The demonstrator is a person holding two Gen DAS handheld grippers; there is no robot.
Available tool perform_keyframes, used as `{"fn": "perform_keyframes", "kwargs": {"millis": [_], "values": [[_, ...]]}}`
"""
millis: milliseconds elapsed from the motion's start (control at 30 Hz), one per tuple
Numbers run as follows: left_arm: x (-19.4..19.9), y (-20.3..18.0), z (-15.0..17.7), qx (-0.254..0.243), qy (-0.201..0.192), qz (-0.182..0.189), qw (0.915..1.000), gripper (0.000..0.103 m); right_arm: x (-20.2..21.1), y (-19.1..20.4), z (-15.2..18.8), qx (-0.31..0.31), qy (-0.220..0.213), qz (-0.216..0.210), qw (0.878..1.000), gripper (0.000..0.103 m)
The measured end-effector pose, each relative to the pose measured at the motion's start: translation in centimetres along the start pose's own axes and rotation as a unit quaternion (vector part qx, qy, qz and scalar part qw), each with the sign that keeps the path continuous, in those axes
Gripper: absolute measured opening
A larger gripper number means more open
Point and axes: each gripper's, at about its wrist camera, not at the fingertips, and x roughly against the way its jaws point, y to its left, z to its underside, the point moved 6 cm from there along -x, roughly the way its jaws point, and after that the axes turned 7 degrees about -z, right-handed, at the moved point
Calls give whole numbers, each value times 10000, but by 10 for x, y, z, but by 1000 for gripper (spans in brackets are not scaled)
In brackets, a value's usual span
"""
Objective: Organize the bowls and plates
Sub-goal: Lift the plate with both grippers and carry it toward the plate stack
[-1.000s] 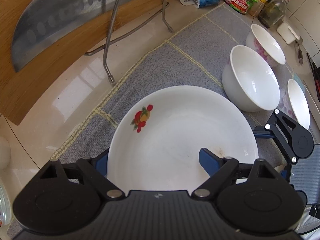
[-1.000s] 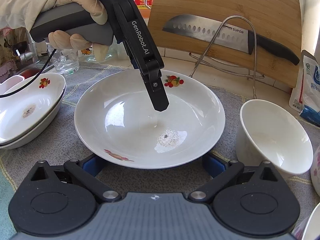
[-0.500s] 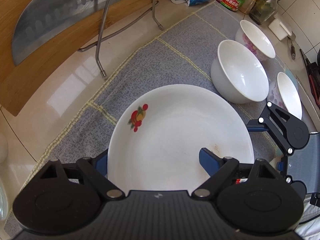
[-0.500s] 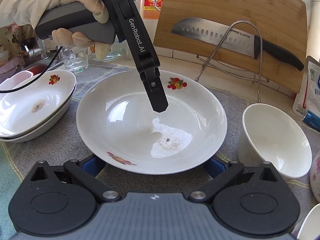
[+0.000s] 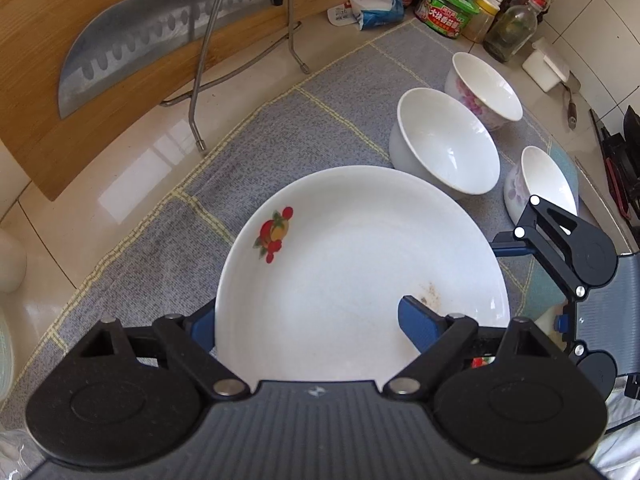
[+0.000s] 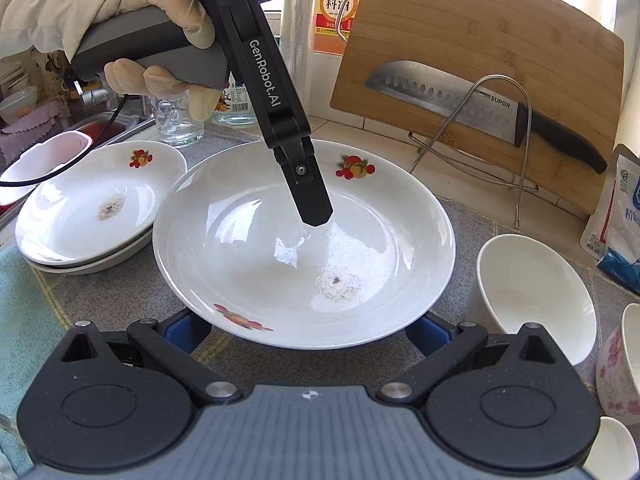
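A white plate with a fruit print (image 5: 352,272) is clamped at its rim by my left gripper (image 5: 308,320): one blue finger (image 5: 420,322) lies on top, the other under the rim. The plate is lifted off the grey mat and tilted; it also shows in the right wrist view (image 6: 304,248), with the left gripper's finger (image 6: 308,196) inside it. My right gripper (image 6: 304,330) is open, its blue fingers wide apart under the plate's near edge. A stack of matching plates (image 6: 92,208) lies at the left. Three white bowls (image 5: 444,148) stand at the right.
A wooden cutting board (image 6: 480,60) with a cleaver (image 6: 460,100) on a wire rack leans at the back. Jars, bottles and a packet (image 5: 448,8) stand behind the mat. A drinking glass (image 6: 176,120) stands behind the plate stack.
The plate held by my left gripper has risen and moved left toward the plate stack. The bowls have drifted rightward and further away in the left wrist view. My right gripper stays open under it.
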Motion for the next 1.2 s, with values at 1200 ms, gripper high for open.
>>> {"fn": "perform_keyframes", "kwargs": {"millis": [1200], "values": [[87,10,137,1569,-451,-812,9832,89,12,101,-29,1270,-133,-1372,9823,103]]}}
